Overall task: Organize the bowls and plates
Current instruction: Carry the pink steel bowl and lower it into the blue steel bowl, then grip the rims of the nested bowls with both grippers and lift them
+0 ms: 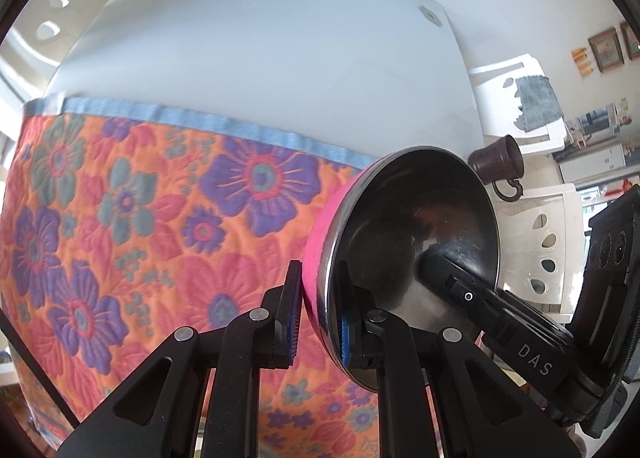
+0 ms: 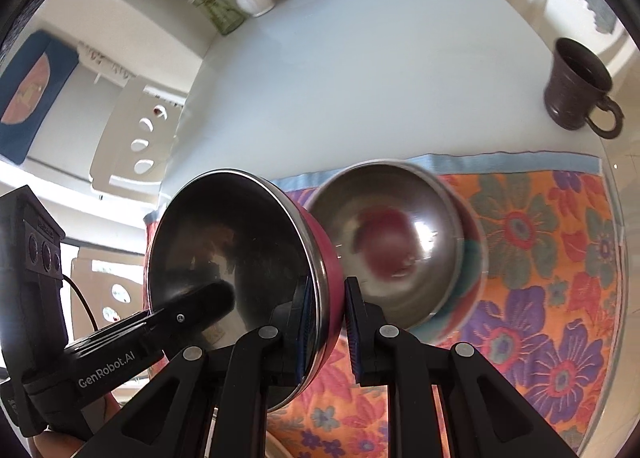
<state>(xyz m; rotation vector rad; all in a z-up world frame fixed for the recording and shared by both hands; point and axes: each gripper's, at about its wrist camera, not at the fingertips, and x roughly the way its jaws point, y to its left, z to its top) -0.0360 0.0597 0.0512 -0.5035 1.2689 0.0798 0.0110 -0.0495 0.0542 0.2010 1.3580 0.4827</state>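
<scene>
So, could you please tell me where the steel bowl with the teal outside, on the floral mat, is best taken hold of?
The steel bowl with the teal outside sits mouth-up on the floral mat, its wall round and smooth, so probably pinch its thin near rim from above, across the wall.

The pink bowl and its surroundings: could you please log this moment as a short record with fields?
held item: pink bowl, steel inside, tilted on edge
left gripper: shut on the bowl's rim
right gripper: shut on the opposite rim
below: floral mat on white table
second bowl: steel, resting on the mat
dark mug: upright on the bare table beyond the mat
</scene>
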